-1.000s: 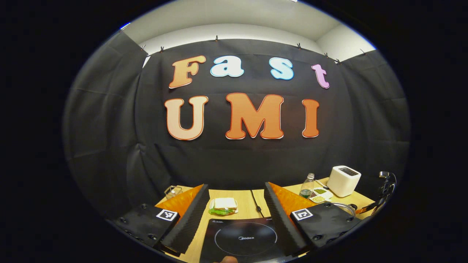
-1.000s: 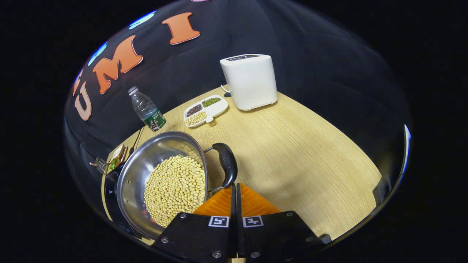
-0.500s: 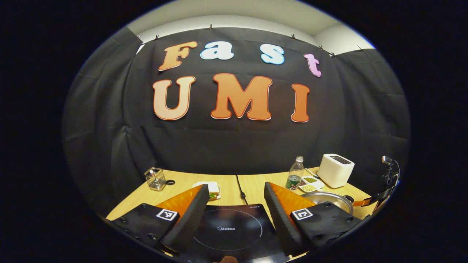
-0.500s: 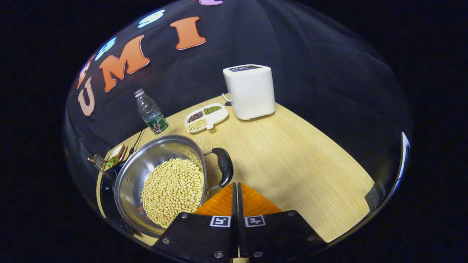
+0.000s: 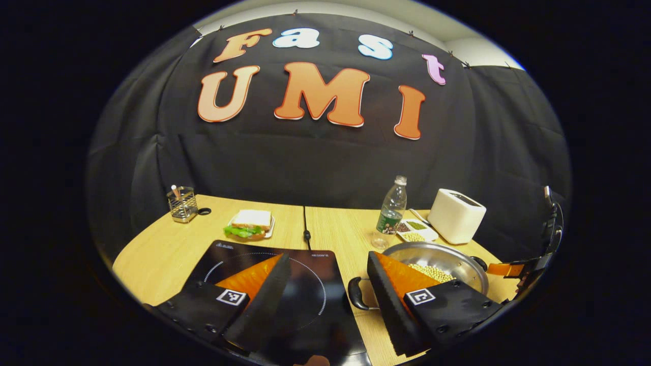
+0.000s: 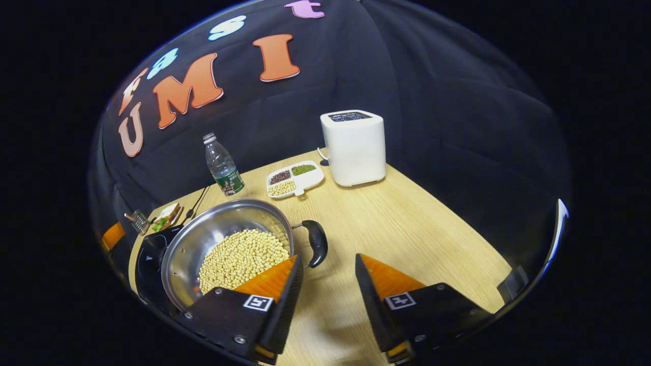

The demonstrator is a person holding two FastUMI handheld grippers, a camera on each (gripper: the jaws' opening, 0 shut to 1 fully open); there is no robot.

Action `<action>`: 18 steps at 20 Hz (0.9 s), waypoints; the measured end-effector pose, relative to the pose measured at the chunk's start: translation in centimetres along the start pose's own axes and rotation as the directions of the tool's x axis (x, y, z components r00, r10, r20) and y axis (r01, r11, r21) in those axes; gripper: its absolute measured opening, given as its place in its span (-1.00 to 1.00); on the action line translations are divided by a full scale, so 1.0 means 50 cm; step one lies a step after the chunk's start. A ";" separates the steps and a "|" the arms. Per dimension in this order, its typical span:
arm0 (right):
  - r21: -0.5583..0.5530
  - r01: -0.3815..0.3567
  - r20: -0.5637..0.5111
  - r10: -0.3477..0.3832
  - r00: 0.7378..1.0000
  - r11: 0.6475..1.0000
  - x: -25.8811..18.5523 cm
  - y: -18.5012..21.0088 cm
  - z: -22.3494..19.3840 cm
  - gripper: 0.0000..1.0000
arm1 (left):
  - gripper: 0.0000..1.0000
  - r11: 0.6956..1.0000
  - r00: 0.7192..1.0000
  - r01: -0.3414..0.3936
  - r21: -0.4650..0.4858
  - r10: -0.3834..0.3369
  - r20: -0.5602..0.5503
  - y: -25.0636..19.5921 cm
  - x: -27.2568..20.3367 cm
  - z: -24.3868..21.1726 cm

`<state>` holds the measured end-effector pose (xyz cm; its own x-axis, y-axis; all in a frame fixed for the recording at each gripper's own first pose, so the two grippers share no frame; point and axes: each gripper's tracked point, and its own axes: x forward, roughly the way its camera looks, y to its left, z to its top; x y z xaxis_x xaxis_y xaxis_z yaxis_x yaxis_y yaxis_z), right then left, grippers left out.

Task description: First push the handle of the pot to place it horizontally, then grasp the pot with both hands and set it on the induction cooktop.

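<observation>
A black cloth wall closes the booth behind a light wooden desk (image 6: 407,223). On the desk the steel pot (image 6: 203,244) sits beside the black induction cooktop (image 5: 305,264), its rim overlapping the cooktop's edge in the right gripper view; whether it rests on the glass or only beside it I cannot tell. The pot is filled with pale soybeans (image 6: 239,256). One black handle (image 6: 318,243) points out toward the right gripper, and the other handle (image 5: 355,295) faces the cooktop side in the left gripper view.

The left gripper (image 5: 325,264) hangs over the cooktop with its jaws wide apart and nothing between them; its right finger overlaps the pot's near rim in the picture. The right gripper (image 6: 325,262) has its jaws spread wide and empty too, just short of the near handle, the left finger overlapping the pot's rim.

Farther back stand a white toaster (image 6: 354,146), a divided dish of beans (image 6: 295,179), a water bottle (image 6: 223,165), a sandwich on a plate (image 5: 249,223) and a wire holder (image 5: 181,204). A black cord (image 5: 305,226) runs back from the cooktop.
</observation>
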<state>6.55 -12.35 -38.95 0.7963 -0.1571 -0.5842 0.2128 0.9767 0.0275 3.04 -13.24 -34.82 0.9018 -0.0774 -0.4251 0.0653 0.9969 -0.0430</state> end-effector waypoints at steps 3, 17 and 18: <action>-0.003 -0.004 0.025 0.004 1.000 1.000 0.014 0.006 0.016 0.57 | 0.97 1.000 0.998 0.017 0.020 -0.016 -0.057 -0.030 0.023 -0.050; -0.018 -0.061 -0.058 0.059 0.997 0.998 0.104 0.052 -0.008 0.24 | 0.96 0.998 0.959 0.054 0.024 -0.045 -0.281 -0.104 0.090 -0.178; -0.014 -0.066 -0.056 0.066 0.996 0.998 0.107 0.053 -0.007 0.16 | 0.98 0.998 0.958 0.053 0.040 -0.040 -0.283 -0.106 0.101 -0.179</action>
<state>11.18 -10.53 -42.26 0.7758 -0.0843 -0.6253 0.1514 0.9869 0.0548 3.44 -19.04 -44.83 0.7411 -0.1168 -0.6612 0.1303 0.9910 -0.0291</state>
